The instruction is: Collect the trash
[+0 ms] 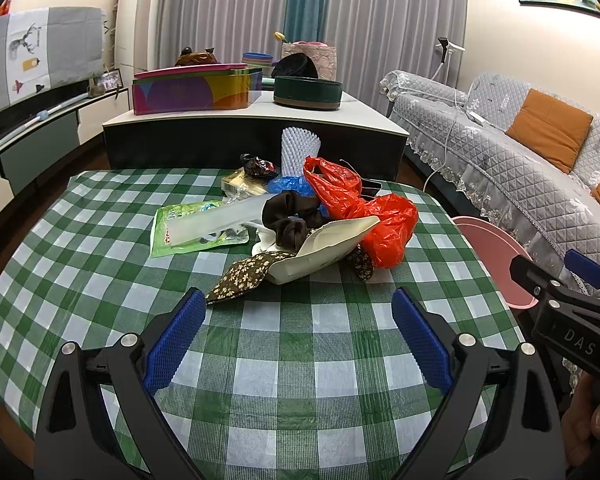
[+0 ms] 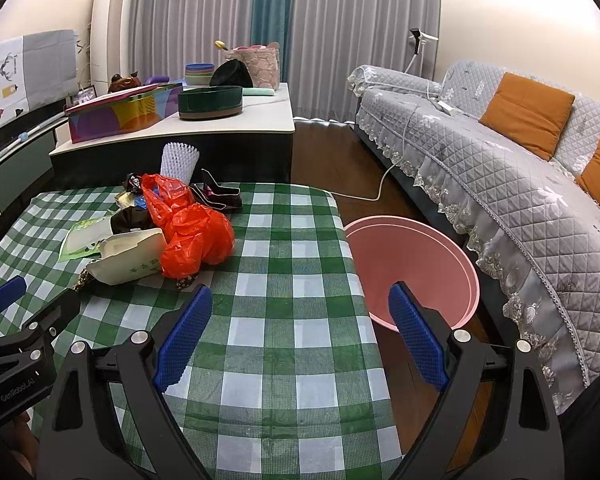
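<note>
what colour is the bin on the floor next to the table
Pink. The bin shows best in the right wrist view, open and standing beside the table.

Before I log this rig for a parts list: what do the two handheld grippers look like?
Both match: the left gripper and right gripper have black plastic frames with silver pivot bolts and two fingers faced with blue, knobbly textured pads. From the side, the right body reads "DAS" and the left "GenRobot.AI" in pale lettering. No cables or sleeves show.
</note>
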A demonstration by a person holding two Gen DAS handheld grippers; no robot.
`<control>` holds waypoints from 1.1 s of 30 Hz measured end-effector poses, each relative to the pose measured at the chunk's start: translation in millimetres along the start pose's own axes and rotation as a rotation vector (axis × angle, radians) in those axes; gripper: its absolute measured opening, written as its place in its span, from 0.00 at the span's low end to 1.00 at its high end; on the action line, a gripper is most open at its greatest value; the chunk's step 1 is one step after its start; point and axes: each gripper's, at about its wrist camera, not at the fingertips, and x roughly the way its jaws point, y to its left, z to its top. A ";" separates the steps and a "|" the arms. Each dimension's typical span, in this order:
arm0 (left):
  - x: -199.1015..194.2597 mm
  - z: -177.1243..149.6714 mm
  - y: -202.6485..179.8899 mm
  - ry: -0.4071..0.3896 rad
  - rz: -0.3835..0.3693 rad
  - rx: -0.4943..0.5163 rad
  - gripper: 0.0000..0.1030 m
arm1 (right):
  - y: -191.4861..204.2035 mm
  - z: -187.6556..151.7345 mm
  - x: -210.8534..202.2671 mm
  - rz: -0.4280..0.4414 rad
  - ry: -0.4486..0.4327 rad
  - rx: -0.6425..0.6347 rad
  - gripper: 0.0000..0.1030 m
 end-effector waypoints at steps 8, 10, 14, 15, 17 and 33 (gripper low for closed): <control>-1.4 0.6 0.3 0.003 0.002 -0.011 0.88 | 0.4 1.0 -0.2 0.005 0.002 0.004 0.81; -2.0 1.0 0.1 0.004 0.004 -0.021 0.88 | 2.8 3.0 0.7 0.012 0.001 0.006 0.80; -2.6 4.8 4.7 -0.011 0.020 -0.040 0.88 | 6.9 7.4 2.7 0.056 -0.003 0.019 0.68; -1.6 6.0 7.3 -0.012 0.022 -0.048 0.87 | 7.0 8.3 3.8 0.071 -0.001 0.025 0.63; 1.1 9.6 12.9 -0.012 0.029 -0.072 0.83 | 5.6 10.4 8.7 0.120 0.011 0.051 0.56; 49.3 31.4 53.8 0.037 0.062 -0.208 0.59 | 22.1 35.1 69.8 0.278 0.062 0.128 0.49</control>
